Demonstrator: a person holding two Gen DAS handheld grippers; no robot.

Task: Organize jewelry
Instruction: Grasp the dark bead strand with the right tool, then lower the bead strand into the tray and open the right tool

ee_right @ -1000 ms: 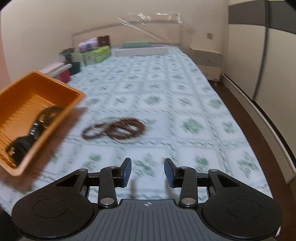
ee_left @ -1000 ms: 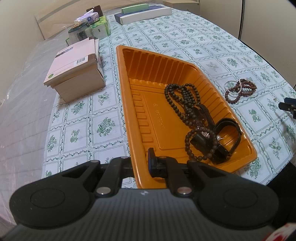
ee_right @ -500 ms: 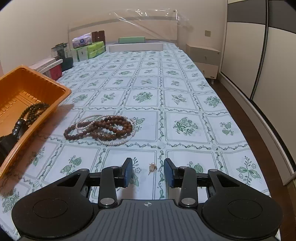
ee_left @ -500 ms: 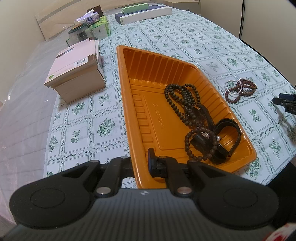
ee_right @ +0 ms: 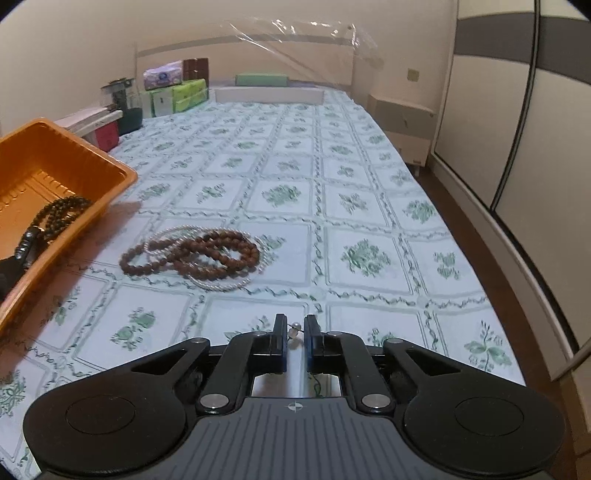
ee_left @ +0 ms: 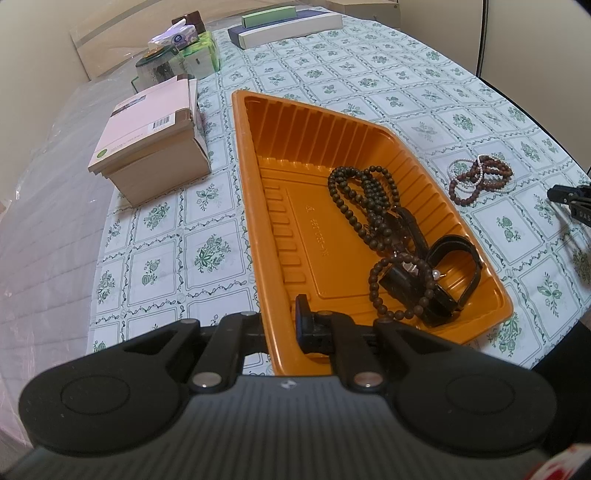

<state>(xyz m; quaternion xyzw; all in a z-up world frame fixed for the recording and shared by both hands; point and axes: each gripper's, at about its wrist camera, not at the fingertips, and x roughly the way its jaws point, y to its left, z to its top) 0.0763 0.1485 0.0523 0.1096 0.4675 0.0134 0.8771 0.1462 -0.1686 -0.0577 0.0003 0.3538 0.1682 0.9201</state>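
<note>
An orange tray (ee_left: pixel 258 177) lies on the flower-patterned bedspread, and my left gripper (ee_left: pixel 281 325) is shut on its near rim, one finger outside and one inside. Dark bead strands (ee_left: pixel 365 199) and a black watch (ee_left: pixel 454 266) lie in the tray. Brown bead bracelets tangled with a white pearl strand (ee_right: pixel 199 254) rest on the cloth right of the tray (ee_right: pixel 55 147). In front of them my right gripper (ee_right: pixel 294 332) is closing on a small pearl earring (ee_right: pixel 294 327), which sits between its pads. That gripper's tip (ee_left: pixel 567 197) shows at the left wrist view's right edge.
A cardboard box (ee_left: pixel 151 140) stands left of the tray. Tissue packs (ee_left: pixel 192 48) and long flat boxes (ee_left: pixel 288 22) line the far end. The bed's edge drops off at the right toward a nightstand (ee_right: pixel 402 125) and wardrobe doors (ee_right: pixel 517 110).
The right gripper's jaws have drawn together from wide apart to a narrow gap around the small pearl earring, and it has edged toward the bracelets. The left gripper and tray have not moved.
</note>
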